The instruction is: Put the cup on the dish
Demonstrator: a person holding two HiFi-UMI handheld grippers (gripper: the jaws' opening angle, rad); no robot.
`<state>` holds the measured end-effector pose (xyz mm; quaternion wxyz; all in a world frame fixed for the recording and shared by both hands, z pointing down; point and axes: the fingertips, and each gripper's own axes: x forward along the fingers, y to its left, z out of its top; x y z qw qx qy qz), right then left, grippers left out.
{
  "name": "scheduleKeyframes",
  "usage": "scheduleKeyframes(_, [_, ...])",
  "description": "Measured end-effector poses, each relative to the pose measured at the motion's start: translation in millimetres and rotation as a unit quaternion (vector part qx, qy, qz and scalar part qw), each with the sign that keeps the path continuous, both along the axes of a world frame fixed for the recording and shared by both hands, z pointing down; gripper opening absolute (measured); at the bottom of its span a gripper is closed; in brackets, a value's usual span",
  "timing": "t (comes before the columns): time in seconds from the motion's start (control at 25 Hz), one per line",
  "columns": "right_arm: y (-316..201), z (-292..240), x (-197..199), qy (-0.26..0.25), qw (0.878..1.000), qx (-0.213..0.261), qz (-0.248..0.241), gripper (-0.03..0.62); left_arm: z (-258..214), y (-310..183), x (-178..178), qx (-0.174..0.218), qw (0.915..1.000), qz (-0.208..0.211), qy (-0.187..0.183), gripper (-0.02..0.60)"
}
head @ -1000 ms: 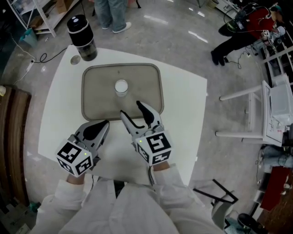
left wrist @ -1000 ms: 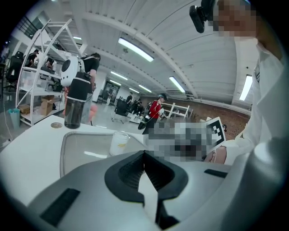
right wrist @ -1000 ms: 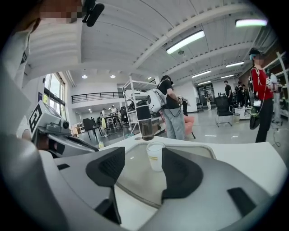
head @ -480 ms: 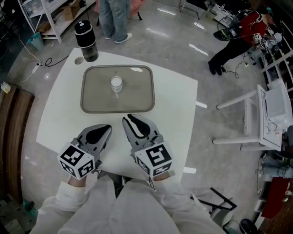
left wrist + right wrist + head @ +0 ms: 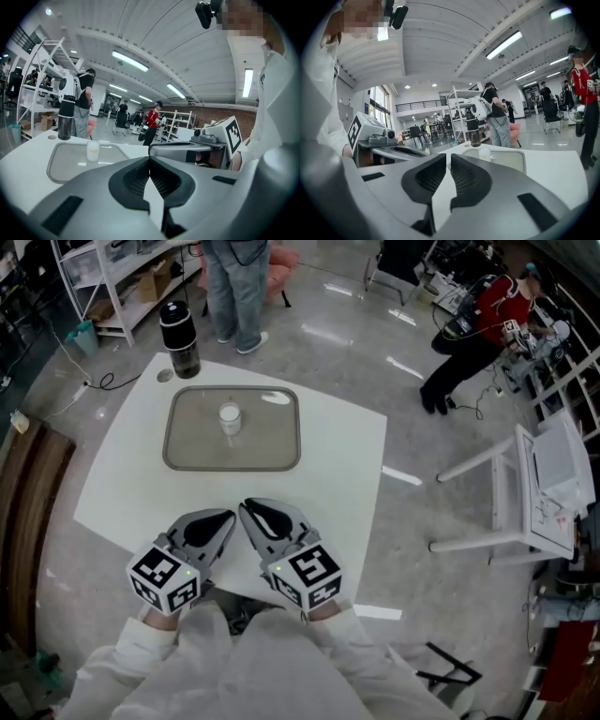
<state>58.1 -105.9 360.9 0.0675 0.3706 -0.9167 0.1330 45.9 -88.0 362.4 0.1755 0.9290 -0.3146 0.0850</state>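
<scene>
A small white cup [image 5: 230, 418] stands upright near the middle of the grey-brown dish [image 5: 187, 451], a shallow tray at the table's far side. Both show small ahead in the left gripper view, cup [image 5: 93, 151] on dish [image 5: 65, 161], and in the right gripper view, cup [image 5: 484, 153] on dish [image 5: 511, 161]. My left gripper [image 5: 226, 517] is shut and empty near the table's front edge. Beside it my right gripper [image 5: 247, 509] has just been closing; its jaws now stand shut with nothing between them. Both grippers are well short of the dish.
A black bottle [image 5: 180, 338] and a small round lid [image 5: 165, 375] sit at the table's far left corner. A person [image 5: 234, 277] stands beyond the table. A white chair [image 5: 525, 484] stands on the right, shelving [image 5: 103, 277] at the back left.
Both grippers have drawn back from the dish toward the table's front edge. The right gripper's jaws went from wide open to shut. The cup has stayed on the dish.
</scene>
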Motion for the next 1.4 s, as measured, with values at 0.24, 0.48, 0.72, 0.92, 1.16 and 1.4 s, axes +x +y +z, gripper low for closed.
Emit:
scheduleKeyframes(0.24, [19.2, 1.3, 9.6, 0.019, 1.000, -0.003, -0.018, 0.014, -0.1, 21.9, 15.9, 0.002, 1.0000, 0.001, -0.001, 0.008])
scheduleKeyframes(0.48, [29.4, -1.4, 9.0, 0.049, 0.998, 0.007, -0.030, 0.012, -5.2, 26.0, 13.8, 0.003, 1.0000, -0.002, -0.002, 0.008])
scheduleKeyframes(0.72, [25.9, -7.3, 5.2, 0.057, 0.998, 0.009, -0.027, 0.012, -2.9, 23.5, 7.6, -0.003, 1.0000, -0.001, -0.007, 0.008])
scheduleKeyframes(0.92, [22.9, -15.2, -5.9, 0.063, 0.998, 0.017, -0.022, 0.012, -6.8, 21.8, 0.2, 0.001, 1.0000, 0.006, -0.005, 0.008])
scheduleKeyframes(1.16, [24.1, -13.2, -16.0, 0.072, 0.997, 0.011, -0.014, 0.012, -9.9, 23.4, -6.9, 0.000, 0.9998, 0.019, -0.011, 0.008])
scheduleKeyframes(1.4, [23.5, -18.2, -18.8, 0.085, 0.996, 0.023, -0.001, 0.012, -17.5, 19.3, -13.2, 0.012, 0.9997, 0.020, -0.008, 0.008])
